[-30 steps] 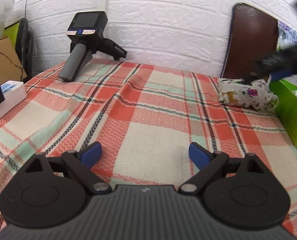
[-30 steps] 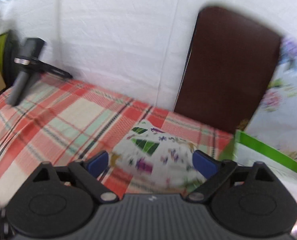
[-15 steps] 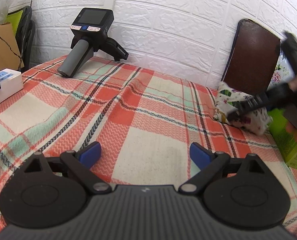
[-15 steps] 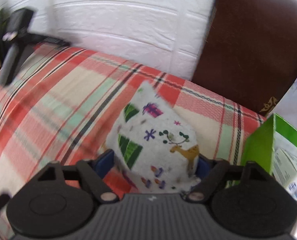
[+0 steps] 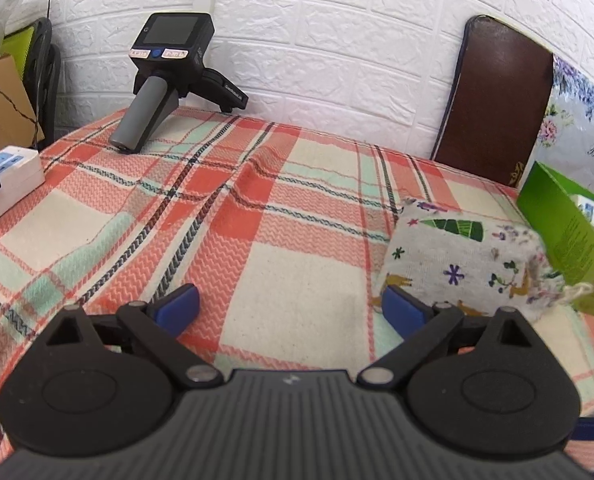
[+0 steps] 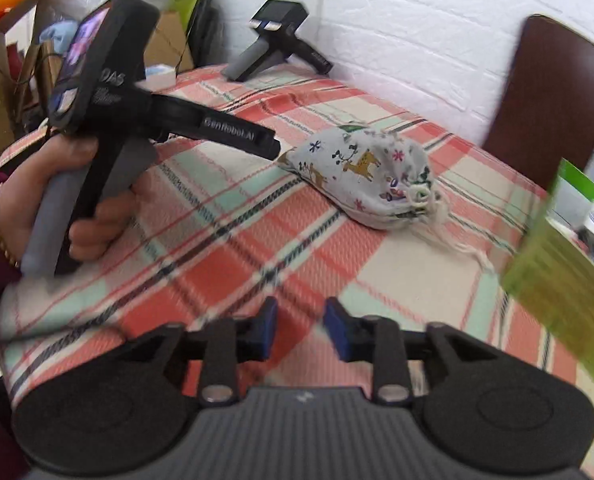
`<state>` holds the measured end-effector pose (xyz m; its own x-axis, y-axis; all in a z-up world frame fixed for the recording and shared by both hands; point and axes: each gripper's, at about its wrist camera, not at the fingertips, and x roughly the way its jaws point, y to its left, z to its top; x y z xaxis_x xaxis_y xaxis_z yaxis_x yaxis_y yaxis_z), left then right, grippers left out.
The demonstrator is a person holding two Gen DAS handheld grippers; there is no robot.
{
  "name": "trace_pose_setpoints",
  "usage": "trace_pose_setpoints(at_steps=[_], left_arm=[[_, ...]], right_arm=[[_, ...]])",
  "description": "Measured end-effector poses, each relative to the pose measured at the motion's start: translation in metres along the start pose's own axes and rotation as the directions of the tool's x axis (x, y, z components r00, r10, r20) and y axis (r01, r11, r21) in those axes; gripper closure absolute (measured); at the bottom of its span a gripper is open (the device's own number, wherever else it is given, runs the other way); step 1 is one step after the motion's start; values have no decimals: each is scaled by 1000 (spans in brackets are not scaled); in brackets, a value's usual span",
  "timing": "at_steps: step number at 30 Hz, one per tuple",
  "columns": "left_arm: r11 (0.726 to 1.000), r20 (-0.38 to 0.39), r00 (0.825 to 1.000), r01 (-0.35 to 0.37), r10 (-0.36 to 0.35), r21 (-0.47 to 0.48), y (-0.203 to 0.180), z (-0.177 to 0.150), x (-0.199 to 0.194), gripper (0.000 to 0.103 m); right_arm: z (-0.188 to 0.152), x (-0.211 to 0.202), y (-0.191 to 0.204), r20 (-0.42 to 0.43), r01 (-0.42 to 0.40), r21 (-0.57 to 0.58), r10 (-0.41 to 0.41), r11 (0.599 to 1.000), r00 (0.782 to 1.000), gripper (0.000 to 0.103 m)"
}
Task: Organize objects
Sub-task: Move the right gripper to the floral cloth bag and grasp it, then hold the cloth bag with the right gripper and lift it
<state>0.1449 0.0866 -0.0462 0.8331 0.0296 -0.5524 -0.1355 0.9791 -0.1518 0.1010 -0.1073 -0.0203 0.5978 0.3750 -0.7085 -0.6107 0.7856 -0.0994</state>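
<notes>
The little printed bag [image 6: 363,178] lies on the checked cloth, just beside the green box [image 6: 561,256]. The right tool [image 6: 297,326] is closing on nothing, away from the bag; the left tool [image 5: 289,308] is wide open. To grab the bag well, I think a tool should open wide and pinch its middle.

You are facing a white wall of embossed brick-pattern panels [image 5: 337,60], evenly and brightly lit. Below it spreads a table covered in a woven plaid cloth of coral, cream and mint with dark lines [image 5: 257,220]; its far edge meets the wall. Against the wall, at the cloth's far right, leans a dark brown rounded board [image 5: 497,100], with a pale floral printed sheet [image 5: 573,120] just to the right of it. Off the cloth's left edge stand a brown cardboard box [image 5: 1,100] and a black chair back with a lime-green panel [image 5: 29,40], both close to the wall.
</notes>
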Motion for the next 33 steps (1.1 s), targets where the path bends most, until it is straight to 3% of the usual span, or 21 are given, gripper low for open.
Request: trace_pose_setpoints(at_steps=[2, 4, 6, 8, 11, 13, 16, 18, 20, 22, 24, 27, 33], left_arm=[[998, -4, 999, 36, -36, -58, 3, 3, -9, 4], [992, 16, 998, 70, -68, -101, 4, 13, -17, 4], [994, 41, 996, 79, -76, -81, -5, 28, -19, 4], [997, 49, 995, 82, -82, -10, -18, 42, -15, 1], [979, -36, 981, 192, -190, 73, -31, 54, 9, 0], [972, -111, 969, 229, -221, 60, -32, 54, 31, 0], [950, -208, 927, 307, -312, -58, -25, 47, 59, 0], [949, -178, 933, 311, -314, -49, -29, 42, 58, 2], [936, -183, 918, 348, -351, -47, -35, 39, 54, 28], [922, -197, 900, 380, -388, -78, -38, 38, 45, 40], [926, -190, 906, 373, -377, -61, -46, 32, 35, 40], [918, -202, 896, 394, -394, -46, -61, 16, 18, 41], [880, -235, 854, 474, -463, -11, -105, -20, -15, 41]], right_arm=[[-5, -7, -4, 27, 22, 47, -23, 999, 999, 52], [-5, -7, -13, 50, 50, 87, -54, 995, 997, 48], [4, -7, -24, 80, 65, 141, -77, 988, 994, 39], [13, -6, -36, 130, 59, 171, -82, 983, 988, 22], [24, 7, -45, 168, 85, 165, -113, 983, 979, 16], [33, 24, -48, 160, 83, 157, -108, 984, 981, 8], [43, 56, -52, 117, 57, 162, -77, 985, 990, 7], [47, 74, -52, 95, 57, 156, -72, 986, 993, 9], [48, 84, -50, 81, 59, 158, -73, 986, 994, 17], [45, 80, -49, 91, 53, 185, -71, 981, 993, 28], [38, 72, -48, 95, 58, 182, -76, 982, 993, 37], [20, 54, -43, 93, 77, 190, -96, 979, 991, 37], [-35, -2, -47, 86, 107, 238, -131, 965, 988, 37]])
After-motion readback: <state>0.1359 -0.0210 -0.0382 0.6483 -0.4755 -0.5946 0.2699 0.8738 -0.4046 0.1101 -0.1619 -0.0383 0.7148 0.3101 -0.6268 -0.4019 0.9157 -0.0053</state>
